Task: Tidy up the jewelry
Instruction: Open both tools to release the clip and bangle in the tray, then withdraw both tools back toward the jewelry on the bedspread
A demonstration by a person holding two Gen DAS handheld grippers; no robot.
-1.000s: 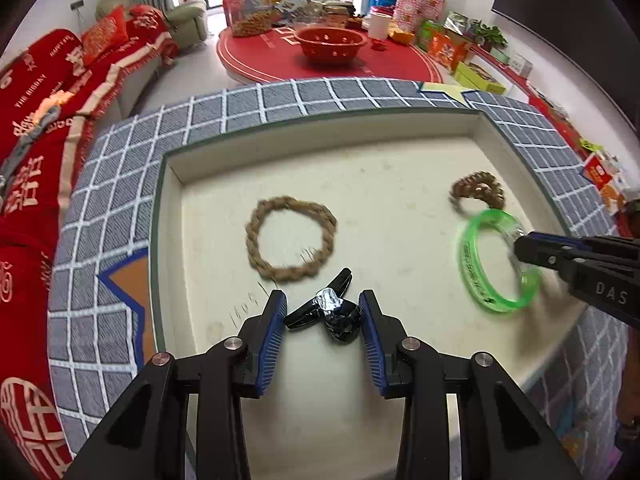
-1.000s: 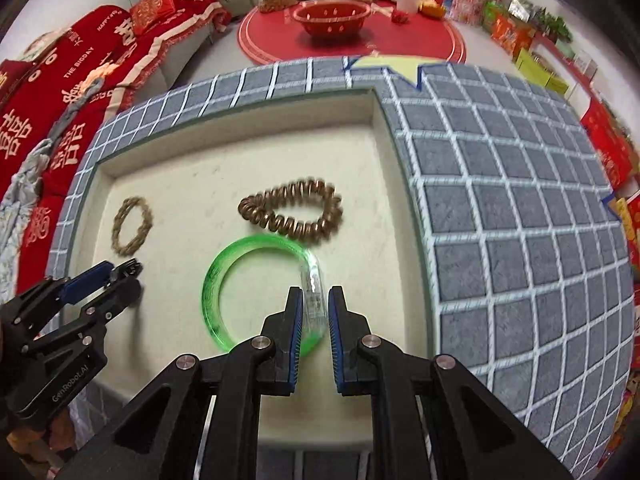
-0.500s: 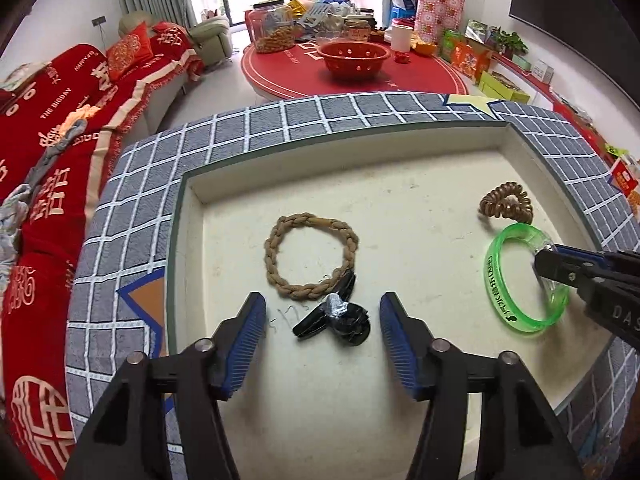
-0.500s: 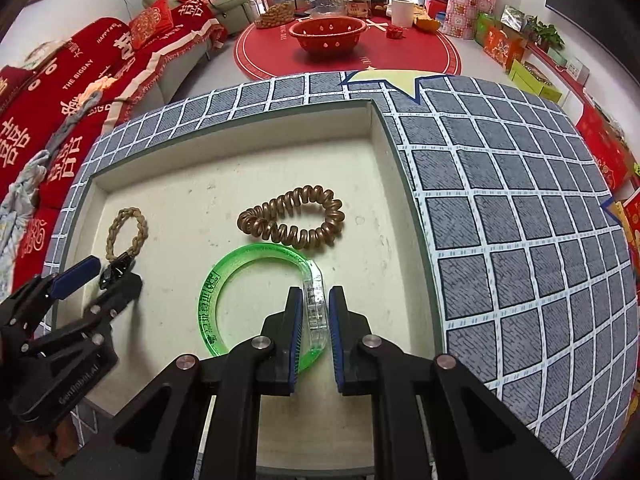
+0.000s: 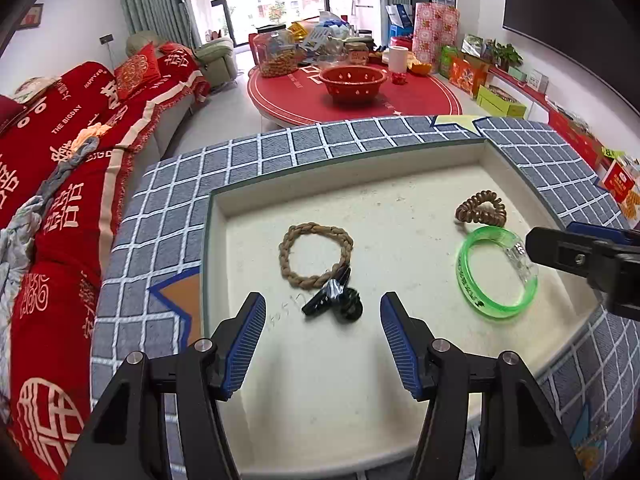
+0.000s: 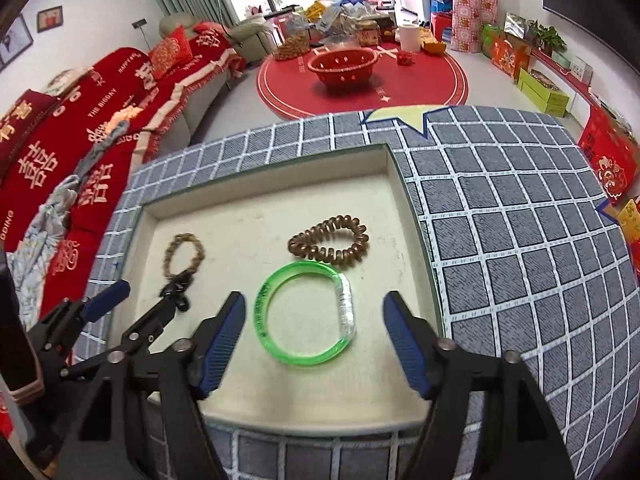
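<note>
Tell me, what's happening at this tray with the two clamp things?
A person is sorting jewelry with two handheld grippers. The right gripper has just opened off the green bangle, which lies in the tray. The left gripper stands open over the black hair clip, holding nothing.

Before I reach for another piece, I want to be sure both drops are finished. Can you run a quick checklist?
1. Left gripper jaws open, nothing between them: ok.
2. Right gripper jaws have just opened and no longer press the green bangle, which lies between them: ok.
3. Green bangle flat on the tray floor: ok.
4. Black hair clip resting on the tray, clear of the left jaws: ok.
5. Hair clip separate from the braided bracelet: not ok, it overlaps the bracelet's near edge.
6. Bangle touching the coiled hair tie: cannot tell.
</note>
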